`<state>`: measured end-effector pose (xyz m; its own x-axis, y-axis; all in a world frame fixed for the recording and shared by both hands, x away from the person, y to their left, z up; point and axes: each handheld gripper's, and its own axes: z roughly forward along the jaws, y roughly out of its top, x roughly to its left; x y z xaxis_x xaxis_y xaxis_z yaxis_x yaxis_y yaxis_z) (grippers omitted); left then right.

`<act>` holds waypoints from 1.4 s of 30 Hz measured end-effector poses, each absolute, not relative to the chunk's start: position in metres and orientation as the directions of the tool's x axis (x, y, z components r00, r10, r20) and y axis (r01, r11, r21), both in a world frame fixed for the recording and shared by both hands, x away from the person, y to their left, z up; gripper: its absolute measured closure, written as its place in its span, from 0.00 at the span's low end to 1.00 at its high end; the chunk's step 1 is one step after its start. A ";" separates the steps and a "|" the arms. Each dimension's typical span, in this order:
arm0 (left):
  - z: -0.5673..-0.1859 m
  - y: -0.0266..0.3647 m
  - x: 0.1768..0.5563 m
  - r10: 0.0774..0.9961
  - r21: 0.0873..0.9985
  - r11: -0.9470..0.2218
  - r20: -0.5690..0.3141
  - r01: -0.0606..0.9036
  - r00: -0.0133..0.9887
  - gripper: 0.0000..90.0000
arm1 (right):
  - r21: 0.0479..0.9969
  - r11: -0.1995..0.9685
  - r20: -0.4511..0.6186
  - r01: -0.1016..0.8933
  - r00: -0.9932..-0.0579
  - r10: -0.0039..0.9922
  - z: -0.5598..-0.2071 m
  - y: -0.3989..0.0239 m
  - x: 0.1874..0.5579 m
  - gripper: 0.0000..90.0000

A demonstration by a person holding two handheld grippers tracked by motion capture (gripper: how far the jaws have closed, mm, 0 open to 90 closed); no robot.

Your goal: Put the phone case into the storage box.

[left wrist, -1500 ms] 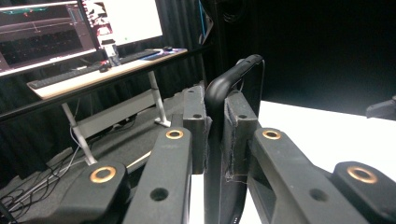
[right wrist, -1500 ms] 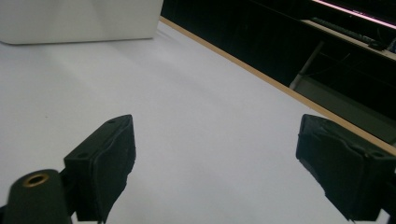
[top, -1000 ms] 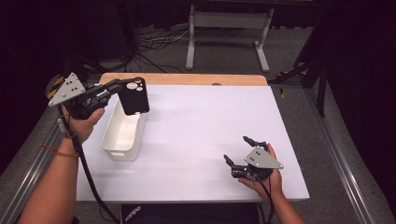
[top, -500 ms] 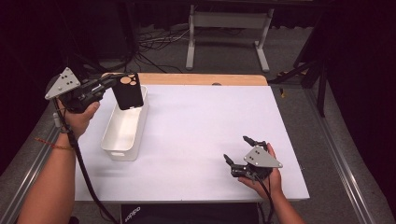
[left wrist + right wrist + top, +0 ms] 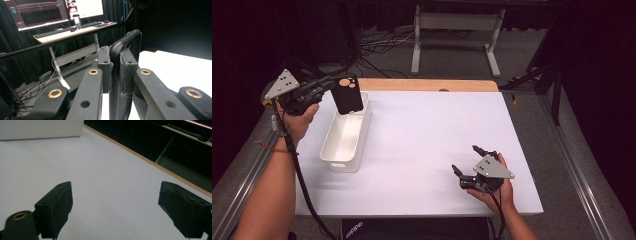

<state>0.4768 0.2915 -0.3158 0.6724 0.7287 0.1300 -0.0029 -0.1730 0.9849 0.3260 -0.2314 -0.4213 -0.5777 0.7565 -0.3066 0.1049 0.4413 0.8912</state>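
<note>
My left gripper is shut on a black phone case, gripping it by one edge. The case hangs upright over the far end of a long white bin at the table's left side. In the left gripper view the case's curved rim rises between the pressed pads, with the left gripper clamped around it. My right gripper rests near the front right of the white table, jaws wide apart with nothing between them. The right gripper view shows the right gripper over bare table, the bin far off.
A wooden strip edges the table's far side. Beyond it stand a metal frame and floor cables. Metal rails run along both table sides. A desk with monitors and a keyboard lies behind the left hand.
My left hand has carried the phone case a little to the left and toward the bin's far end. The right gripper has stayed put.
</note>
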 end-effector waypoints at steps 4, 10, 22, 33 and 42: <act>-0.320 0.291 0.487 0.736 0.984 -0.180 0.130 0.007 0.664 0.91 | 0.887 0.449 -0.311 0.111 -0.574 0.757 -0.422 -0.231 0.327 0.15; -0.333 0.289 0.505 0.743 0.978 -0.203 0.123 0.047 0.658 0.91 | 0.883 0.455 -0.320 0.112 -0.565 0.760 -0.421 -0.230 0.327 0.15; -0.356 0.288 0.532 0.734 0.977 -0.197 0.092 0.082 0.673 0.91 | 0.873 0.470 -0.325 0.132 -0.562 0.761 -0.423 -0.227 0.330 0.15; -0.376 0.282 0.551 0.723 0.971 -0.215 0.088 0.102 0.685 0.91 | 0.863 0.484 -0.329 0.146 -0.564 0.757 -0.426 -0.223 0.333 0.15; -0.388 0.286 0.563 0.722 0.977 -0.180 0.053 0.113 0.690 0.91 | 0.863 0.478 -0.319 0.163 -0.557 0.767 -0.426 -0.225 0.335 0.15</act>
